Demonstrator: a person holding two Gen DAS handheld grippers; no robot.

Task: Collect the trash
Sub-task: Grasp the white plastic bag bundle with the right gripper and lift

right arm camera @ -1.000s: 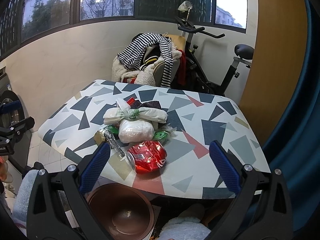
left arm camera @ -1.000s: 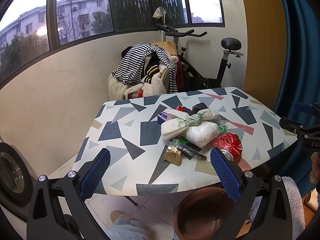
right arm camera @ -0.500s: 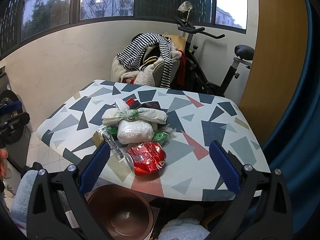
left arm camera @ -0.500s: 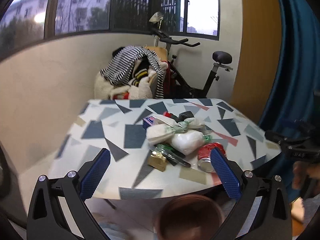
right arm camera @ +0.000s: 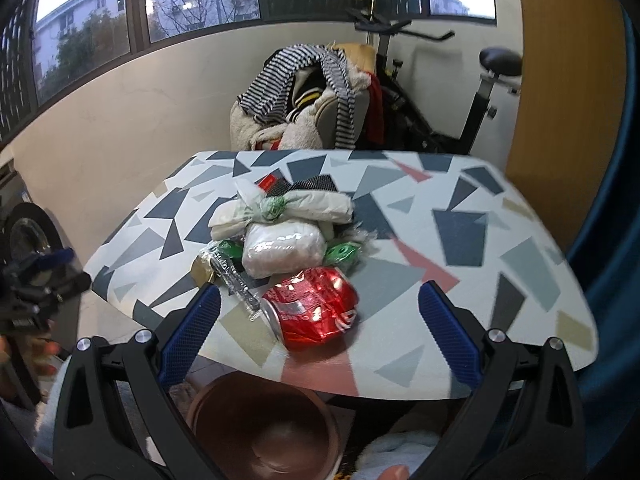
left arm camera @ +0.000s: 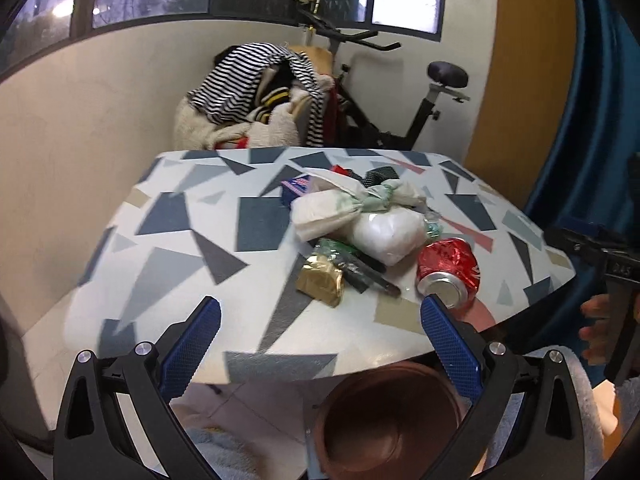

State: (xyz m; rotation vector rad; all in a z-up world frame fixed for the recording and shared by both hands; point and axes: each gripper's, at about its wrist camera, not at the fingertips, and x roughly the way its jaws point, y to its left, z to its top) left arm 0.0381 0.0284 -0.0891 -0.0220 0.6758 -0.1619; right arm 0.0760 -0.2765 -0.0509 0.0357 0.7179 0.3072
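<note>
A heap of trash lies on the patterned table (left arm camera: 180, 216) (right arm camera: 480, 248). In it are a crushed red can (left arm camera: 448, 268) (right arm camera: 312, 308), white plastic bags (left arm camera: 352, 208) (right arm camera: 280, 224), a gold wrapper (left arm camera: 320, 280) and a dark pen-like stick (left arm camera: 368, 272). A brown bin (left arm camera: 388, 420) (right arm camera: 264, 428) stands on the floor below the near table edge. My left gripper (left arm camera: 320, 312) is open, short of the gold wrapper. Just in front of the red can, my right gripper (right arm camera: 320, 304) is open too. Neither holds anything.
Behind the table a chair piled with striped and fleecy clothes (left arm camera: 256, 96) (right arm camera: 304, 96) stands beside an exercise bike (left arm camera: 400, 92) (right arm camera: 460, 92). A blue curtain (left arm camera: 600, 120) hangs at the right. The other handheld gripper shows at the right edge (left arm camera: 600, 256) and left edge (right arm camera: 36, 280).
Both grippers have come closer to the table, so the trash heap looks larger. The left view has swung left and tilted down. Both stay open and nothing was taken hold of.
</note>
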